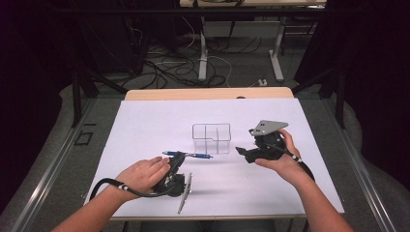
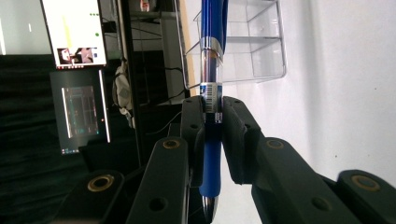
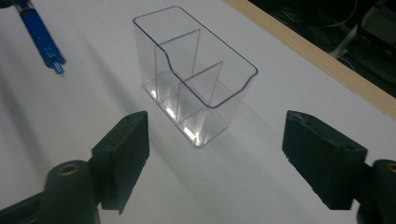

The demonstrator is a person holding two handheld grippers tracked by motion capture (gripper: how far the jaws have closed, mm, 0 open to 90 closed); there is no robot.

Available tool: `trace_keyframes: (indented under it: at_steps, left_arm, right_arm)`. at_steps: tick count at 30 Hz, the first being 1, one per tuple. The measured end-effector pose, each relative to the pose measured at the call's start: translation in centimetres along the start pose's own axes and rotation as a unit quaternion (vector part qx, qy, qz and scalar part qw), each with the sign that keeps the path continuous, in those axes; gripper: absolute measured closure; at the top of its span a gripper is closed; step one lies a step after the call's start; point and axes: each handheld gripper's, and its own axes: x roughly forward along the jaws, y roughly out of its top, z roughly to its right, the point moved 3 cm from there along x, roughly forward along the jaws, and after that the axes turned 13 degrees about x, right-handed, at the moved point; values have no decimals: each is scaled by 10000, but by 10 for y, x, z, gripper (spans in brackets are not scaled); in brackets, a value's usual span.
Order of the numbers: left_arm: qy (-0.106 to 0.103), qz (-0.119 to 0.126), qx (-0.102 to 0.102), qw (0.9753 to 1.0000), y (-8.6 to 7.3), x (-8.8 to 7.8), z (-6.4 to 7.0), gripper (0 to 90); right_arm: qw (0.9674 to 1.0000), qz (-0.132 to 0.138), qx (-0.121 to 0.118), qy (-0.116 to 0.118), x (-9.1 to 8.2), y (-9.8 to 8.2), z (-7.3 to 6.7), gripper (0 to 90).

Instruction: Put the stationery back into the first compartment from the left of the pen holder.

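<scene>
Jaws of your left gripper (image 2: pixel 212 135) are clamped on the blue pen (image 2: pixel 211 93), squeezing its barrel near the label, with the clip end running out ahead of them and the silver tip hanging back toward your hand. In the high view the pen (image 1: pixel 188 155) sits level just above the white worktop (image 1: pixel 145 125), just short of the clear organizer (image 1: pixel 211 138). Your right gripper (image 3: pixel 215 154) has its jaws apart with nothing between them; they face the organizer (image 3: pixel 196 79) from a little way off and do not touch it.

Watch the grip first. You hold the pen on a smooth, round barrel, well off its middle, so it could swivel or slide between the pads when you tilt it upright. The organizer is light and unsupported. If the pen tip catches its rim or one of the inner dividers, the box will likely skid or tip over. Bringing your right jaws onto its wall would steady it, though a hard squeeze on thin plastic may flex it or flick it away.
</scene>
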Motion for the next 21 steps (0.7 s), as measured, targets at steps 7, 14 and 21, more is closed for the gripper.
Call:
trace_keyframes:
  at_steps: [7,14,21]
  left_arm:
    - [-131,33,222,9997,7,0,-1,793]
    - [-70,116,308,9994,16,-2,0,793]
    - [-127,64,534,9985,24,-2,2,793]
  right_arm:
    - [9973,-304,-639,202,0,15,-18,426]
    - [9901,-626,-1213,340,6,19,-36,459]
    - [9845,-882,-1375,638,9,26,-57,505]
